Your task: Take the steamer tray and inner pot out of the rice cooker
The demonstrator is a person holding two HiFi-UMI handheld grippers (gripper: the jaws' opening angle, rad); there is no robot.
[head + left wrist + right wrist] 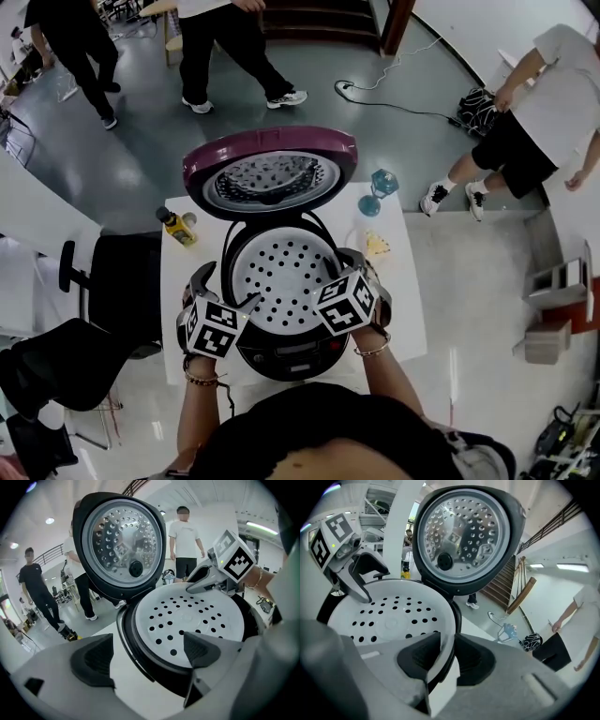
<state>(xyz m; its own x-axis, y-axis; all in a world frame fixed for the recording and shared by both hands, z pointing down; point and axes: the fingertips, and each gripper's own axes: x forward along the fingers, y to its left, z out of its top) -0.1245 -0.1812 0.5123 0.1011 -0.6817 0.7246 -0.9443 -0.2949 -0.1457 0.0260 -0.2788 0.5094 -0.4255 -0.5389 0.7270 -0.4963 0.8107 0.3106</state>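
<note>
Right gripper [442,654] clamped on steamer tray [279,281] rim; left gripper [147,652] jaws apart, straddling left rim. Next I close left, lift tray from rice cooker [292,360].

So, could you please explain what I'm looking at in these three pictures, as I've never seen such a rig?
There is no robot here: a person holds a two-jaw gripper in each hand. The head view looks down from a camera on the person's head. The other two views come from cameras riding on each gripper, looking along its jaws. On the table stands a cooker with its lid open and a white, holed tray inside. A bottle and a blue glass stand beside it. The right gripper is shut on the tray's rim. The left gripper is open, astride the opposite rim, gripping nothing. The marked cubes belong to the grippers.
</note>
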